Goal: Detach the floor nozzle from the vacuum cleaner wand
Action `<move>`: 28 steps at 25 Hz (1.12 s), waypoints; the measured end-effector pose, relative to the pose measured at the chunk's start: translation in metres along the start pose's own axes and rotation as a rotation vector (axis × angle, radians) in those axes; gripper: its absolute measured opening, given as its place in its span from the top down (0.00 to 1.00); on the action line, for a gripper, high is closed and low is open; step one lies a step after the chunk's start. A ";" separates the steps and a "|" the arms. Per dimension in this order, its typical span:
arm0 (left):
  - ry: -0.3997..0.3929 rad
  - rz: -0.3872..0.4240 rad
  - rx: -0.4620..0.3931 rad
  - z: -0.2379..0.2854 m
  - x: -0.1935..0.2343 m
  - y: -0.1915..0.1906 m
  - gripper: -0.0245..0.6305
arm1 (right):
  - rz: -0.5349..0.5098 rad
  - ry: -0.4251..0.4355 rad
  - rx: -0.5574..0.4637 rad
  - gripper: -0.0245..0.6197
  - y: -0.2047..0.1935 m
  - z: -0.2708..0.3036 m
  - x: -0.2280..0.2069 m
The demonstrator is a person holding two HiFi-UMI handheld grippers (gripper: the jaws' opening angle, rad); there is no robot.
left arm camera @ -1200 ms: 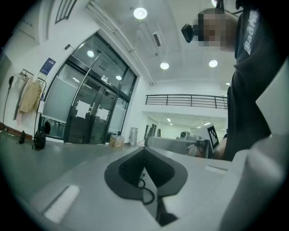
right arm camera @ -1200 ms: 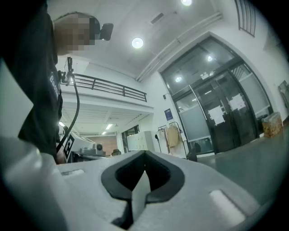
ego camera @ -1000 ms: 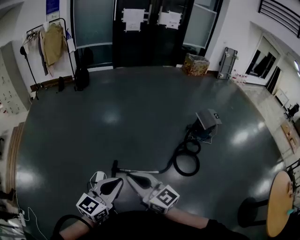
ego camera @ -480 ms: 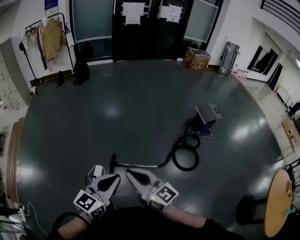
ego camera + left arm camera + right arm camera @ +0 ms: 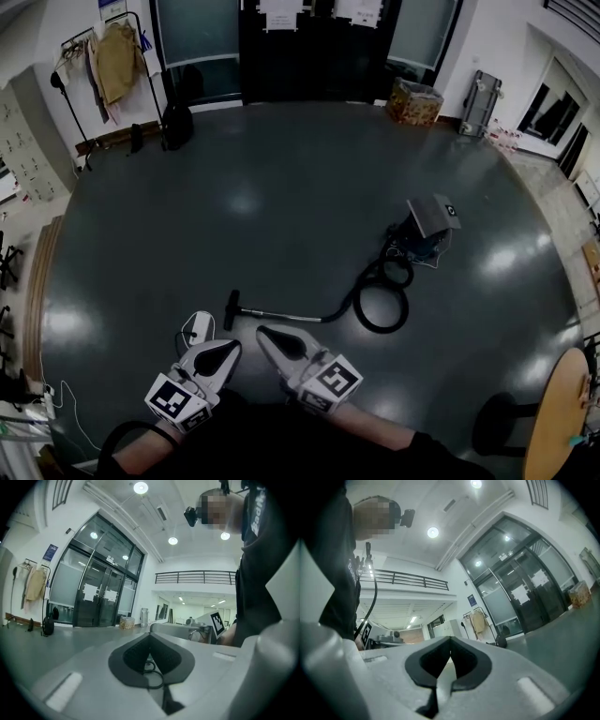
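Head view puts your left hand-held gripper (image 5: 228, 350) and right hand-held gripper (image 5: 270, 336) side by side at the lower middle of the frame. Both are clenched, with nothing between the jaws. The floor nozzle (image 5: 231, 309) lies on the dark floor (image 5: 281, 216) just above their tips, untouched and joined to the wand (image 5: 281, 318). The wand runs right to the coiled hose (image 5: 380, 305) and the vacuum cleaner body (image 5: 427, 225).

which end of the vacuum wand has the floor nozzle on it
The left end in the head view: the short black floor nozzle sits crosswise on the thin metal wand there. The right end joins the coiled black hose.
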State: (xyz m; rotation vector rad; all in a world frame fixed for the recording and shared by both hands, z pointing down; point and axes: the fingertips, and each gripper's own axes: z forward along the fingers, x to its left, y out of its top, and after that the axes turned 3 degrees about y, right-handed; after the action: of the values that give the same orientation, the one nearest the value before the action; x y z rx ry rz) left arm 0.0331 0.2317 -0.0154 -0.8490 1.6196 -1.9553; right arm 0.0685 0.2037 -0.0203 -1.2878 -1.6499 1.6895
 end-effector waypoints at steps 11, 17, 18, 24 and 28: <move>-0.005 -0.060 -0.024 -0.007 0.094 0.015 0.97 | -0.025 -0.038 0.056 0.96 -0.016 0.080 -0.020; -0.048 -0.037 -0.028 -0.017 0.171 0.027 0.97 | -0.021 -0.106 0.107 0.96 -0.026 0.140 -0.025; -0.059 -0.031 -0.025 -0.019 0.182 0.027 0.97 | -0.023 -0.127 0.113 0.96 -0.030 0.147 -0.028; -0.103 -0.052 -0.043 -0.016 0.233 0.024 0.97 | -0.025 -0.214 0.142 0.96 -0.038 0.180 -0.052; -0.087 -0.062 -0.015 -0.004 0.250 0.003 0.97 | -0.031 -0.250 0.159 0.96 -0.055 0.177 -0.082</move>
State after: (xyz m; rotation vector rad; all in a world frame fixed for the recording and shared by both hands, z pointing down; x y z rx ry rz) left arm -0.1460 0.0612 0.0228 -0.9874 1.5772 -1.9221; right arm -0.0579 0.0528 0.0299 -1.0050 -1.6212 1.9840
